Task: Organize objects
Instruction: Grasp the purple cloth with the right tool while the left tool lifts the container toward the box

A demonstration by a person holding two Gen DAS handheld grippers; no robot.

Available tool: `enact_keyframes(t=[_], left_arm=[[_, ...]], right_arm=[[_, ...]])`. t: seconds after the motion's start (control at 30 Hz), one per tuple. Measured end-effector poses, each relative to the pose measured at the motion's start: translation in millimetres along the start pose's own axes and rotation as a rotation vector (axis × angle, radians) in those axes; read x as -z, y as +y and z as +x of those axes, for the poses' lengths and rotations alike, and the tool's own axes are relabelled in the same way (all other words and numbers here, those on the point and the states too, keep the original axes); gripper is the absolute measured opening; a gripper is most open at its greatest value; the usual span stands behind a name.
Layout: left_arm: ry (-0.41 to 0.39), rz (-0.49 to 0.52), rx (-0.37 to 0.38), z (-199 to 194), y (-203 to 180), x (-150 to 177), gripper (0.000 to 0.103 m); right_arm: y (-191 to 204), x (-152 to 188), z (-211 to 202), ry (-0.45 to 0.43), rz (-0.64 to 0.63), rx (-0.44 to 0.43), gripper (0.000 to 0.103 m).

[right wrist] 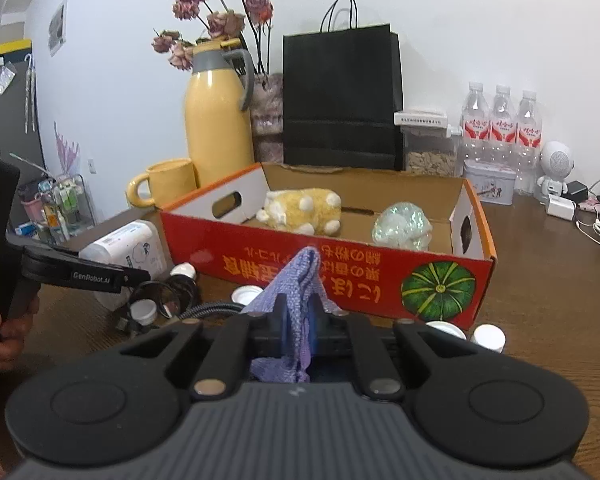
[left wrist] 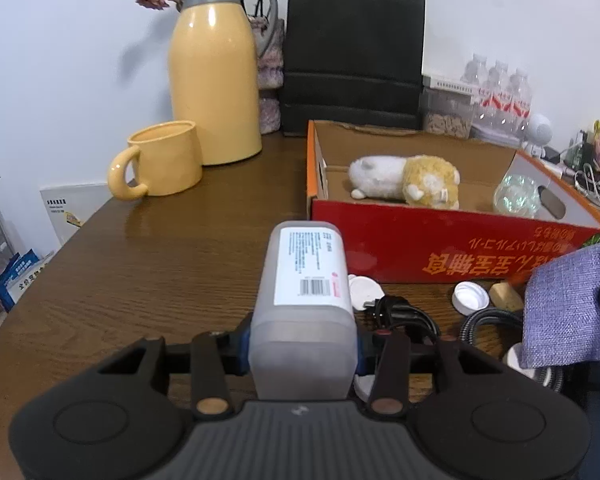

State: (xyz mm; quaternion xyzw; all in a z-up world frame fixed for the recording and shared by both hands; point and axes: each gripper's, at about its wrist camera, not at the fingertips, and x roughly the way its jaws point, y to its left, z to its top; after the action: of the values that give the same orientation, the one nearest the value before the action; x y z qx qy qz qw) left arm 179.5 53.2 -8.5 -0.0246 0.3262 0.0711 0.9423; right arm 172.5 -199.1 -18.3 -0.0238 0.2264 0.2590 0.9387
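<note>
With the left gripper (left wrist: 303, 354) clamped on the translucent bottle (left wrist: 306, 300) at centre frame and the right gripper (right wrist: 298, 330) pinching the purple cloth (right wrist: 296, 292) below the red box (right wrist: 380, 276), the loosely bunched cloth may slip free.

A plain white wall (right wrist: 480, 20) fills the upper part of both views, evenly lit. Below it runs a dark brown wood-grain bench (left wrist: 140, 264). At the left edge of the right wrist view stands a dark tall cabinet (right wrist: 12, 116) with a wire rack (right wrist: 60, 208) of clutter beside it.
</note>
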Motion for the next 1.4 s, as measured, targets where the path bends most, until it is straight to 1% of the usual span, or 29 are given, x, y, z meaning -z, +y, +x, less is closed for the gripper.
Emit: enact_keyframes(t=[0.17, 0.4, 0.73, 1.07, 1.17, 1.3, 1.4], left_arm=[[-0.054, 0.002, 0.005, -23, -1, -1, 0.042], [-0.135, 0.011, 0.031, -49, -11, -15, 0.042], [-0.204, 0.028, 0.074, -58, -35, -46, 0.043], [-0.222, 0.037, 0.097, -41, -54, -73, 0.043], [-0.215, 0.035, 0.102, -32, -58, -81, 0.043], [-0.208, 0.031, 0.096, -18, -62, -92, 0.043], [-0.198, 0.028, 0.093, -5, -64, -100, 0.043]], right_arm=[[4, -5, -13, -0.044, -0.005, -0.011, 0.01], [7, -13, -24, -0.092, -0.008, -0.01, 0.009], [7, -35, -22, -0.15, -0.016, -0.007, 0.009], [1, -58, -2, -0.182, -0.007, -0.01, 0.01], [-7, -65, 6, -0.189, 0.023, -0.023, 0.01], [-19, -75, 19, -0.199, 0.046, -0.011, 0.01], [-32, -82, 32, -0.195, 0.091, -0.024, 0.01]])
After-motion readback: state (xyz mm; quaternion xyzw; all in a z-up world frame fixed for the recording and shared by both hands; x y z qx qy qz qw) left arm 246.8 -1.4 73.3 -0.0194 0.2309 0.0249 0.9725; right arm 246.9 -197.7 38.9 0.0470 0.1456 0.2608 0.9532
